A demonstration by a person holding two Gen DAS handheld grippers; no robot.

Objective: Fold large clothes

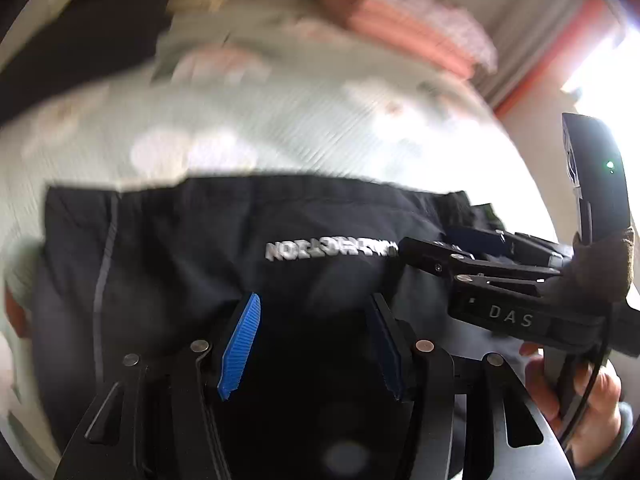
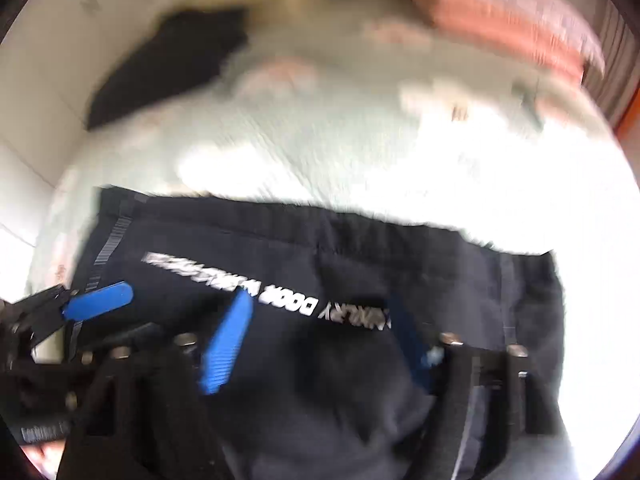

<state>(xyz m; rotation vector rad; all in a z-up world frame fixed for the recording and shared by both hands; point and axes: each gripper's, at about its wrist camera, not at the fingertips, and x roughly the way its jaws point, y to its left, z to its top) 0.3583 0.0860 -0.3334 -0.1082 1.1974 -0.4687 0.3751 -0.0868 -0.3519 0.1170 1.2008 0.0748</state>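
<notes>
A: The biggest thing ahead of both tools is the pale bedcover (image 1: pixel 280 128). The dark garment (image 1: pixel 240 248) lies flat on it, its straight far edge just beyond the tips and its white lettering (image 1: pixel 332 250) between the two tools.

B: So the garment sits right under them?

A: Yes, directly below and ahead of the left tool (image 1: pixel 314 344), and the same for the right tool (image 2: pixel 316 340). Further off there is another dark cloth (image 2: pixel 168 64) and a pinkish pile (image 2: pixel 512 24), both well apart from the tools and too blurred to name.

B: What are the tools holding?

A: Nothing that I can see. The left tool stands about half open, its blue pads (image 1: pixel 240 346) apart over the cloth. The right tool is also parted, with only fabric showing behind the gap. In the left view the right tool comes in from the side, gripped by a hand (image 1: pixel 576 396).

B: How should this step go?

A: My judgement: bring both tools down together, each near one side of the garment, at the same distance from the far edge. Pinch one layer only, then lift evenly so the fold line stays straight. Uneven heights would likely skew it.
</notes>
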